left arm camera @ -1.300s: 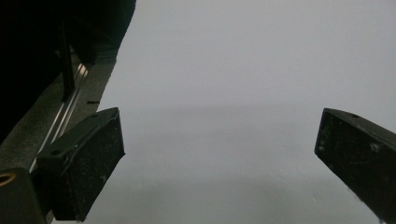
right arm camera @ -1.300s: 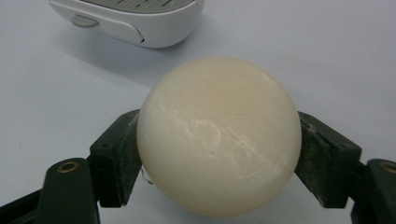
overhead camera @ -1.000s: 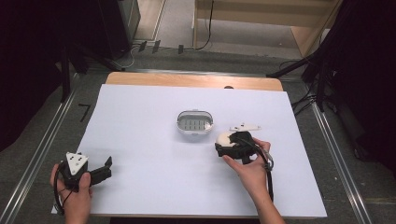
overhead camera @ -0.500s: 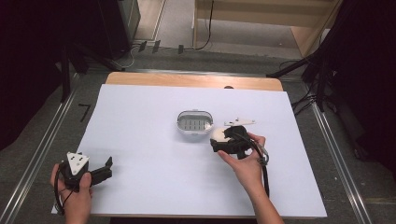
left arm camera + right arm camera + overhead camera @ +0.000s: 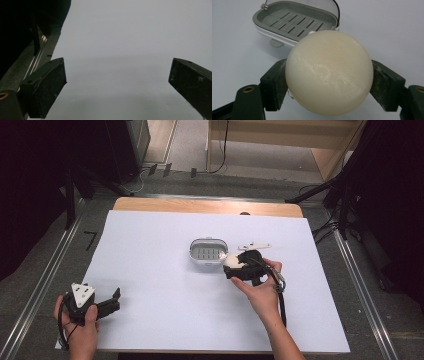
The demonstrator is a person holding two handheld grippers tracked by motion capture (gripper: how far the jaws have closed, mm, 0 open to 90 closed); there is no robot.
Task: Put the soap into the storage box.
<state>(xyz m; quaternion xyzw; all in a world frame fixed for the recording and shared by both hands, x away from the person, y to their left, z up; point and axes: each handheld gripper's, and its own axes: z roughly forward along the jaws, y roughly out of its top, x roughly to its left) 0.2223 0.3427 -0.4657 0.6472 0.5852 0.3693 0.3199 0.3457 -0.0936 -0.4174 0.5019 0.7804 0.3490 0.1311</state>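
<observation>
Soap (image 5: 329,72) now nearer empty slotted soap dish (image 5: 294,22).

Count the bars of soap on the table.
1. The round cream soap is clamped between the jaws of the right hand-held gripper, right beside the grey soap dish, whose slatted tray holds none. No others are visible on the white sheet.

The soap (image 5: 329,72) is a creamy off-white, faintly yellow toward the top, with pale scuffed streaks on its face. The soap dish (image 5: 294,21) has a grey slotted tray in a white shell (its lid looks clear). Both tongs, left (image 5: 117,87) and right (image 5: 329,82), are black, the left one topped by a pale grey plate. The bench (image 5: 165,245) is plain white, its far edge light wood.
</observation>
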